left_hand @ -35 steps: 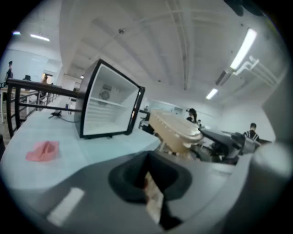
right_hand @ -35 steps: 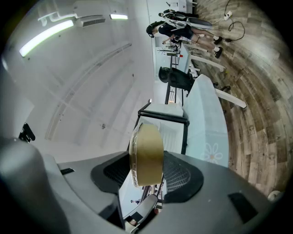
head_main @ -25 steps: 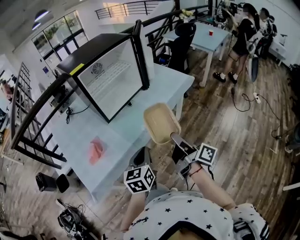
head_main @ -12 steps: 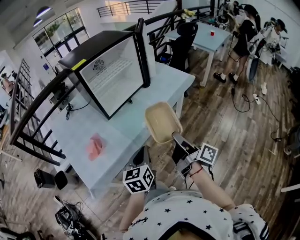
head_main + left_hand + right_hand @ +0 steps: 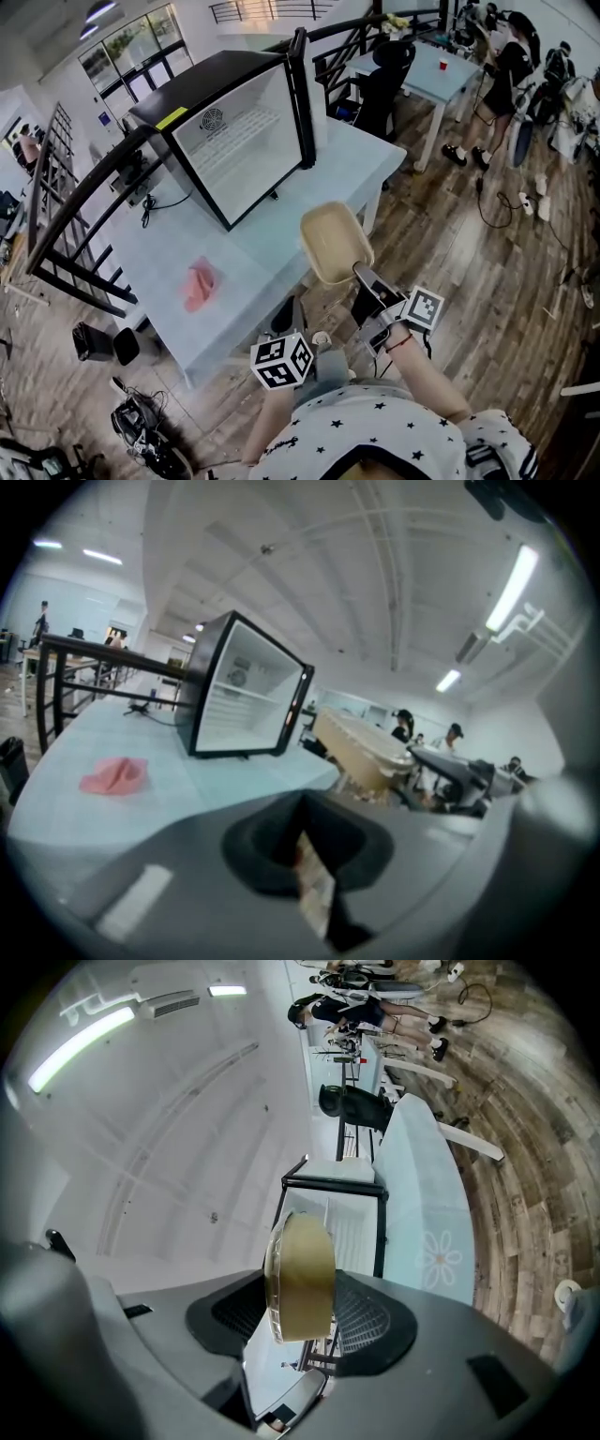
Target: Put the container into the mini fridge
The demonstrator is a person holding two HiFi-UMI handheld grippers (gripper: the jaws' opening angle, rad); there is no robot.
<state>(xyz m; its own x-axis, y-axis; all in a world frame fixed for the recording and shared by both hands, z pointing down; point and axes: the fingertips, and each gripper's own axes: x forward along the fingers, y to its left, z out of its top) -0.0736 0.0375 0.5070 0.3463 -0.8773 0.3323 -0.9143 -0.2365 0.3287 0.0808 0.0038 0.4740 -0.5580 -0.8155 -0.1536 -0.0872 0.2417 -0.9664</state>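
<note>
The black mini fridge (image 5: pixel 234 141) stands on the light blue table (image 5: pixel 272 234) with its door swung open and its white inside bare. My right gripper (image 5: pixel 364 274) is shut on the rim of the beige container (image 5: pixel 335 242), held in the air over the table's near edge, in front of the fridge. In the right gripper view the container (image 5: pixel 300 1279) sits edge-on between the pads of the right gripper (image 5: pixel 300 1314), with the fridge (image 5: pixel 347 1218) beyond. My left gripper (image 5: pixel 284 316) hangs low beside the table, holding nothing; in its own view the left gripper (image 5: pixel 309 874) has its jaws together.
A pink cloth (image 5: pixel 199 284) lies on the table left of the fridge. A black railing (image 5: pixel 84 216) runs behind the table. An office chair (image 5: pixel 384 80), a second table with a red cup (image 5: pixel 443 65) and people (image 5: pixel 511 66) are at the back right. Cables lie on the wooden floor.
The head view has shifted a little, so fridge and table sit slightly further right. The container stays in the right gripper at about the same spot before the fridge. The people behind have moved.
</note>
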